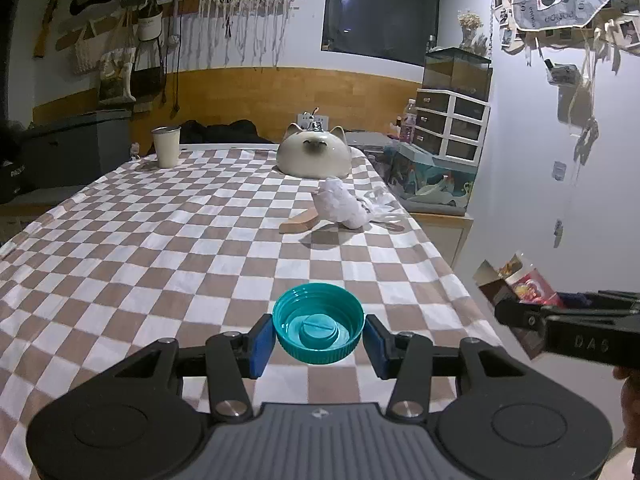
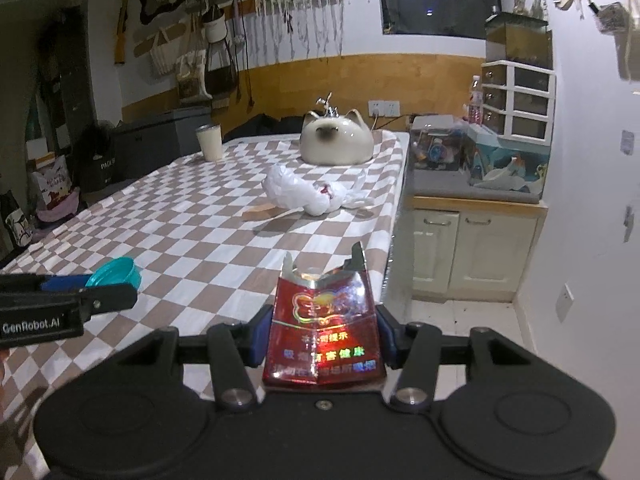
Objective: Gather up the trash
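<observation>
My left gripper (image 1: 319, 339) is shut on a teal plastic lid (image 1: 318, 323), held open side up just above the checkered tablecloth (image 1: 160, 248). My right gripper (image 2: 322, 330) is shut on a torn red cigarette pack (image 2: 324, 332), held near the table's right edge. The pack also shows at the right in the left wrist view (image 1: 520, 292), and the lid at the left in the right wrist view (image 2: 116, 274). A crumpled white plastic bag (image 1: 344, 204) lies further up the table, beside a flat tan wooden piece (image 1: 300, 222).
A cat-shaped ceramic bowl (image 1: 314, 154) and a white cup (image 1: 166, 146) stand at the table's far end. A cabinet (image 2: 476, 240) with boxes on top stands right of the table. Drawers (image 1: 452, 124) sit behind it. Bags lie on the floor at left (image 2: 52, 192).
</observation>
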The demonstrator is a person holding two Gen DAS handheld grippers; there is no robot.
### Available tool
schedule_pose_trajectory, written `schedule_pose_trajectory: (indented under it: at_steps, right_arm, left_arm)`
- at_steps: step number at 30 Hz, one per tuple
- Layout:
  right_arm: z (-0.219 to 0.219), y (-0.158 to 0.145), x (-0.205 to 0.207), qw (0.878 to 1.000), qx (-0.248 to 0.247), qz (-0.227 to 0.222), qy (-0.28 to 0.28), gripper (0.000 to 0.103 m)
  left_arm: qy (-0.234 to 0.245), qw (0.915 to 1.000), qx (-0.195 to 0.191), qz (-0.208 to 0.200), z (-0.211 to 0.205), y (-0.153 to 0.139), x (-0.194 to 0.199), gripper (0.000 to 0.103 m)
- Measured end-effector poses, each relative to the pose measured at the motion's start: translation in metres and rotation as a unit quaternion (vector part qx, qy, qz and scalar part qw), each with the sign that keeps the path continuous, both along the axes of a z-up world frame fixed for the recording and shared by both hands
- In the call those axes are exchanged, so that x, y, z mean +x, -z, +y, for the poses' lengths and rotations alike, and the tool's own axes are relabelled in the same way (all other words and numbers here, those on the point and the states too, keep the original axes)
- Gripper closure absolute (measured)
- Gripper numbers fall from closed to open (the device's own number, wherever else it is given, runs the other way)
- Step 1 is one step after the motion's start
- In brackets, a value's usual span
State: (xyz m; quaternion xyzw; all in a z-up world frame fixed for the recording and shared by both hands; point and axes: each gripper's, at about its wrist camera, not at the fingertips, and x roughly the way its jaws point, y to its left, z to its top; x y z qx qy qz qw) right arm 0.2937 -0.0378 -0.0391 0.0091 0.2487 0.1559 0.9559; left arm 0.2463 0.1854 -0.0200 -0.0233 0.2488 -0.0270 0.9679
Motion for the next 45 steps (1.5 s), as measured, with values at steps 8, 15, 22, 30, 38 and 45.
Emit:
schedule_pose_trajectory:
  at_steps: [8,15,22,30,38,45]
  right_arm:
    - [-0.033,-0.01,-0.039,1.0,0.008,-0.024,0.012,0.05]
    - [-0.076,-0.012,-0.069,0.999,0.01,-0.037,0.032,0.05]
    - [-0.126,-0.013,-0.094,0.997,0.014,-0.048,0.061,0.05]
    - [-0.187,-0.005,-0.115,0.994,0.022,-0.044,0.098,0.05]
    - [-0.237,0.011,-0.133,0.989,0.025,-0.033,0.143,0.05]
    - [-0.272,0.034,-0.131,0.984,0.031,-0.011,0.174,0.05]
  left_arm:
    - [-0.001,0.9999,0.002,-0.017,-0.028,-0.007,-0.035,0.054]
    - [0.012,0.9994,-0.004,-0.033,-0.067,-0.01,-0.056,0.054]
    - [0.043,0.9982,-0.001,-0.041,-0.12,-0.011,-0.065,0.054]
    - [0.086,0.9956,0.004,-0.037,-0.184,-0.006,-0.069,0.054]
    - [0.126,0.9915,0.011,-0.027,-0.238,0.007,-0.068,0.054]
    - [0.161,0.987,0.009,-0.006,-0.279,0.033,-0.051,0.054]
